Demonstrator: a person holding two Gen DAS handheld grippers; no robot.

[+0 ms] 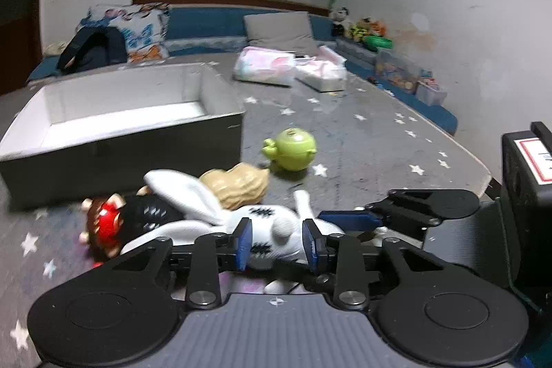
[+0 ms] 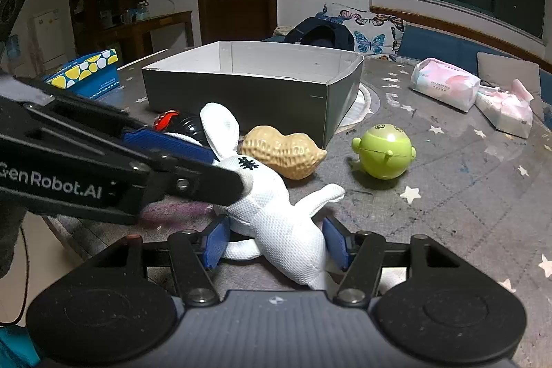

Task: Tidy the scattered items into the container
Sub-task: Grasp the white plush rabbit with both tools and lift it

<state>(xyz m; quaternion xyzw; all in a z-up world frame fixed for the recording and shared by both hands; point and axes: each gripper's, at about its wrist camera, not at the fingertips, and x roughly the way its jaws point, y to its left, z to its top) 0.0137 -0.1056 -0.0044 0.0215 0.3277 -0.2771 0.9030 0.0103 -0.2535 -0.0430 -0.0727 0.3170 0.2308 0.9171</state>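
Note:
A white plush rabbit [image 1: 265,214] [image 2: 276,216] lies on the star-patterned table in front of the grey box [image 1: 120,154] [image 2: 234,95]. My left gripper [image 1: 277,245] is shut across its body near the tail; in the right wrist view it [image 2: 227,171] comes in from the left at the rabbit's head end. My right gripper [image 2: 276,242] has its blue pads against the rabbit's lower body, and one of its fingers [image 1: 348,219] shows at the right. A tan peanut toy [image 1: 238,188] [image 2: 283,150], a green round toy [image 1: 293,149] [image 2: 383,150] and a red-and-black toy [image 1: 110,223] [image 2: 183,123] lie close by.
The box is white inside and nothing shows in it. Tissue packs [image 1: 272,66] [image 2: 445,83] lie farther back on the table. A blue box with dots [image 2: 89,71] sits at the left table edge. Cushions and a bench run along the wall behind.

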